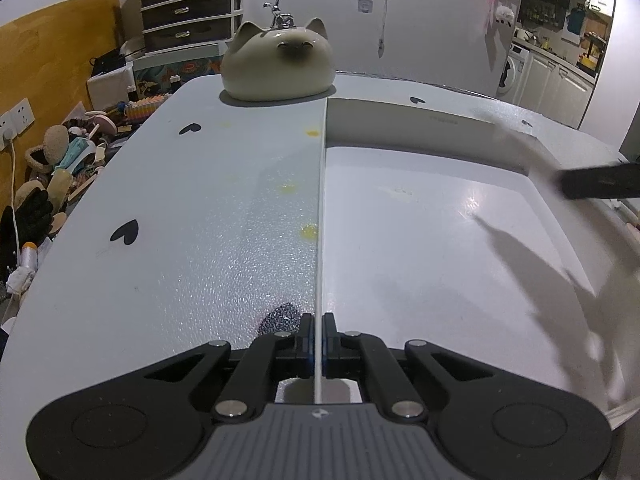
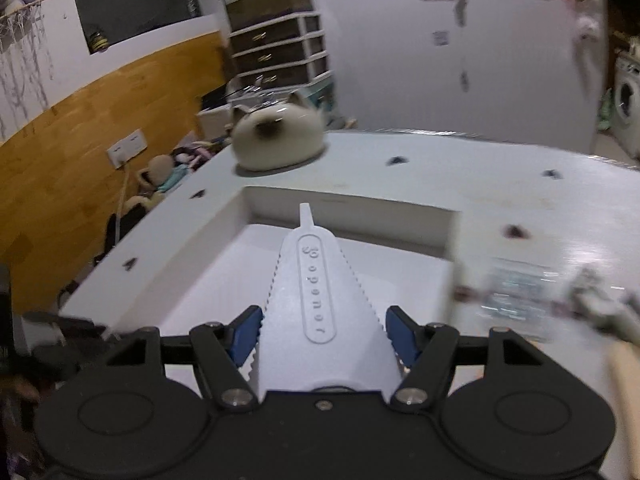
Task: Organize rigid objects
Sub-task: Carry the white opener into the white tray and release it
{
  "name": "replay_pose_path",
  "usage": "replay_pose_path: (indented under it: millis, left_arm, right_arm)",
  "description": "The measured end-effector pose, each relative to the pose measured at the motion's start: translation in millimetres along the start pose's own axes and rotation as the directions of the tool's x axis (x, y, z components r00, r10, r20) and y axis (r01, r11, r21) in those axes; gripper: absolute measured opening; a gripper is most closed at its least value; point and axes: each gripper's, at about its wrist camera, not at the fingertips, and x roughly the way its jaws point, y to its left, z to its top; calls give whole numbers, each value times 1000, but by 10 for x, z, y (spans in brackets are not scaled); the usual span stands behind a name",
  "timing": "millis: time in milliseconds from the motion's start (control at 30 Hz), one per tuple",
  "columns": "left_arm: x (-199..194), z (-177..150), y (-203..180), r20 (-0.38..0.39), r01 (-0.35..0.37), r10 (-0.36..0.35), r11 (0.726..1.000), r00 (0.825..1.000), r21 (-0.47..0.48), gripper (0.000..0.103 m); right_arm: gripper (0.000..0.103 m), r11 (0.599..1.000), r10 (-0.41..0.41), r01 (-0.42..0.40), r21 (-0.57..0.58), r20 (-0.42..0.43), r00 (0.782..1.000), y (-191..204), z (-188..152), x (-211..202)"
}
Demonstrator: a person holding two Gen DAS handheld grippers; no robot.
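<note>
A shallow white box [image 1: 400,120] lies on the pale table. My left gripper [image 1: 318,320] is shut on the box's thin left wall, which runs edge-on straight away from the jaws. In the right wrist view my right gripper [image 2: 324,314] is shut on a white wedge-shaped opener [image 2: 316,280] with toothed sides and raised lettering. Blue pads [image 2: 248,332] press on both toothed sides. The opener hangs over the near part of the white box [image 2: 352,220], tip pointing at the far wall. In the left wrist view the right gripper's blurred black finger [image 1: 596,180] shows over the box's right rim.
A cream cat-shaped ceramic piece [image 1: 278,64] [image 2: 276,140] stands on the table behind the box. A blurred clear packet [image 2: 516,296] lies right of the box. The table [image 1: 160,200] carries black heart stickers and yellow spots. Toys and clutter [image 1: 60,168] fill the floor at left, with drawers [image 1: 188,8] behind.
</note>
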Motion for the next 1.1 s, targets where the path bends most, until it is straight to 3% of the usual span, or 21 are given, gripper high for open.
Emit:
replay_pose_path:
  millis: [233,533,633,733,1100]
  left_arm:
    - [-3,1,16,0,6,-6,1000,1000,5,2]
    - [-4,4,17,-1,10,-10,1000,1000,21,2]
    - [-3,6,18,-2,11,-11,1000,1000,23,2]
    - [-1,10,22,-3,12,-12,1000,1000,22,2]
    - [9,16,22,-1,10,-10,1000,1000,11,2]
  right_arm:
    - [69,991,-21,35,129,-110,994,344,236,811]
    - [69,977,-86,115,179,-159,984,657,420,1331]
    - [69,979,-84,117,168,-192,978,727,411,1405]
    - [82,985,-91,118,129,-200,976,759,355,1354]
    - [83,994,-64,80,80,-190,980,669,166,972]
